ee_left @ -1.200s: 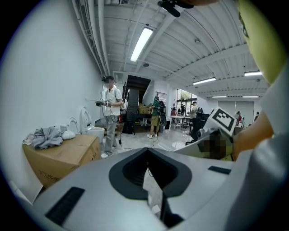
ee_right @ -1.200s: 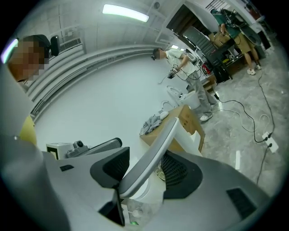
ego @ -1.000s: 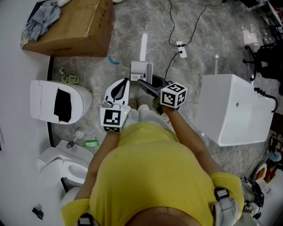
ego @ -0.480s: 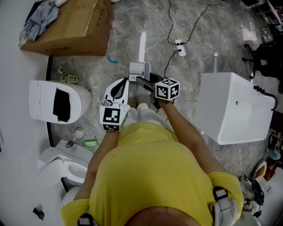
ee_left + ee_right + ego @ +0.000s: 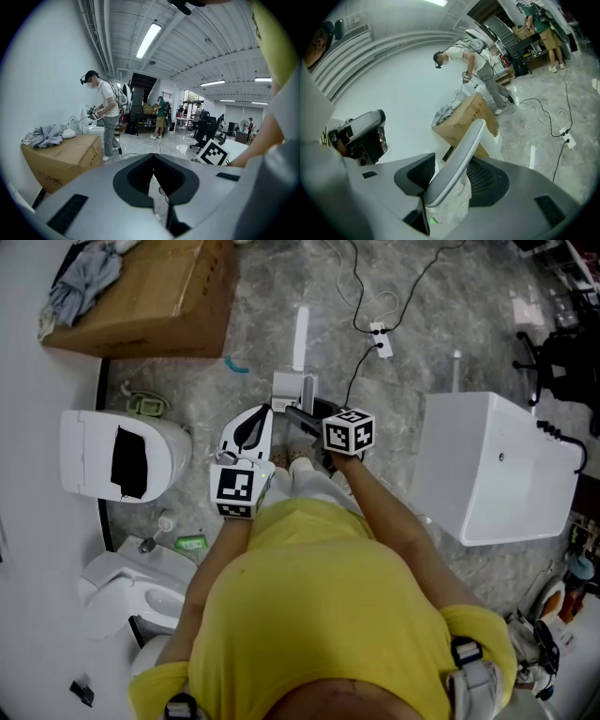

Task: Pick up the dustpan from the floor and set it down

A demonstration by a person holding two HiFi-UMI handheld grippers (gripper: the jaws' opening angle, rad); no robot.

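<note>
The dustpan is a white pan low over the grey marble floor, just ahead of my feet. Its grey-white handle runs slantwise through my right gripper, whose jaws are shut on it from both sides. In the head view the right gripper points up and left, behind its marker cube. A pale, bag-like part hangs under the handle. My left gripper hovers beside it on the left; its jaws stand almost together with nothing between them.
A cardboard box with grey cloth on it lies at the far left. A white toilet stands left, a white cabinet right. A power strip, cables and a white strip lie ahead. People stand in the background.
My right gripper has sunk towards the floor with the dustpan handle in it, sliding left in the head view. The left gripper has stayed where it was.
</note>
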